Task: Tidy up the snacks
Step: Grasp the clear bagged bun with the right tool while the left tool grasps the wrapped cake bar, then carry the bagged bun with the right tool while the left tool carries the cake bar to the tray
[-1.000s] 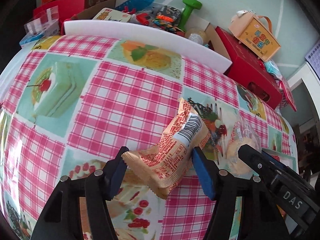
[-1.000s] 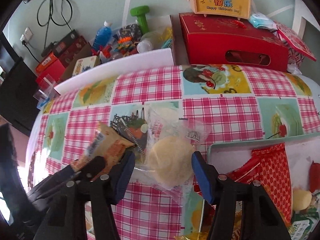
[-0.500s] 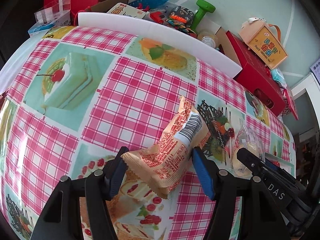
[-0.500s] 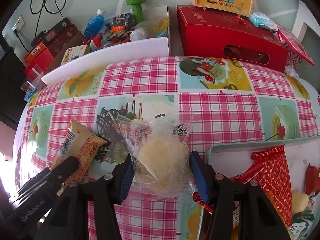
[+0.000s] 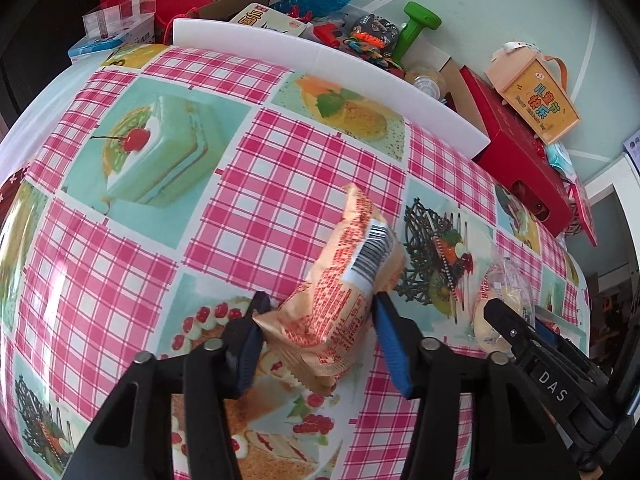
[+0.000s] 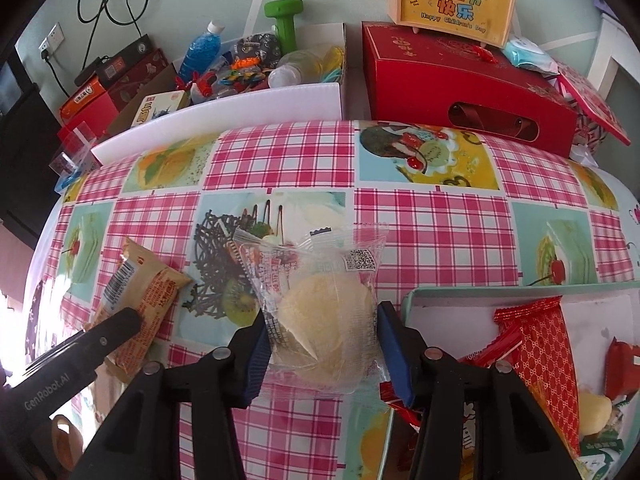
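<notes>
Tray (image 6: 520, 294) in right view only

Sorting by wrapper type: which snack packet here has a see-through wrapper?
The round pale cake packet between the right gripper's closing jaws; the orange barcode packet and red packet are opaque.

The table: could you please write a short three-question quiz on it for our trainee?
1. True or false: a red packet lies in the tray.
2. What is between the left gripper's fingers? A. an orange packet B. a spoon C. a cup
3. Fill in: in the right wrist view, the bun between the right gripper's fingers lies to the ___ of the tray.

Key: 1 true. 2 A. 3 left. Both grippers are closing, and their fingers already touch these packets.
</notes>
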`<state>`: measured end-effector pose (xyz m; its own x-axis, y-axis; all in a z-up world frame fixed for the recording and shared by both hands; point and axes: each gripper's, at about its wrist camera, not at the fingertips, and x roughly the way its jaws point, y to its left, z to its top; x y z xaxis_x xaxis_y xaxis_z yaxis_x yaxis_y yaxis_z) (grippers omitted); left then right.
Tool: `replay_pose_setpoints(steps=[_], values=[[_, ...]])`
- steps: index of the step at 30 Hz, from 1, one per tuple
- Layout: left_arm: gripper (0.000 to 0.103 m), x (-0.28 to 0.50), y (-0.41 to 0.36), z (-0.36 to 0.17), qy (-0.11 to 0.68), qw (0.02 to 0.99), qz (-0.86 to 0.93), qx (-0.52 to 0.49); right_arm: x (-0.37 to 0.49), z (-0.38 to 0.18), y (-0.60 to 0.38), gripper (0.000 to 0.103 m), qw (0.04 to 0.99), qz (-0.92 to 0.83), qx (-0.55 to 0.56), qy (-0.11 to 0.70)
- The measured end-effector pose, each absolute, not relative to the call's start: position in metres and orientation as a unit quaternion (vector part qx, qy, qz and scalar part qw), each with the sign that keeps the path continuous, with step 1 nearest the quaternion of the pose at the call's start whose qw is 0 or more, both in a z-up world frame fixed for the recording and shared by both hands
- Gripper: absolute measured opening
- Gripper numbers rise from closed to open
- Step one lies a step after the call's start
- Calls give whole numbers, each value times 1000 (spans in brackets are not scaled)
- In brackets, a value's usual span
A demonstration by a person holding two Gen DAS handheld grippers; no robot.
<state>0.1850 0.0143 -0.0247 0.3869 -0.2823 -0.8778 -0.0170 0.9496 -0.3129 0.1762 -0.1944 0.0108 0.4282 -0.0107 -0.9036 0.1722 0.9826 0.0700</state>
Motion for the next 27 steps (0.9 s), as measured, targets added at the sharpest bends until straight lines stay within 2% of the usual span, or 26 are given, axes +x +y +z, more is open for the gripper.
replay_pose_setpoints(steps=[14, 19, 27], values=[[39, 165, 20, 0, 535, 831, -63, -138, 140, 39, -182, 51, 856, -33, 100, 507], [30, 155, 20, 15, 522, 839, -68, -140, 122, 51, -176, 51, 864, -28, 108, 490], [27, 142, 17, 21, 518, 840, -75, -140, 88, 63, -175, 51, 871, -23, 128, 473]])
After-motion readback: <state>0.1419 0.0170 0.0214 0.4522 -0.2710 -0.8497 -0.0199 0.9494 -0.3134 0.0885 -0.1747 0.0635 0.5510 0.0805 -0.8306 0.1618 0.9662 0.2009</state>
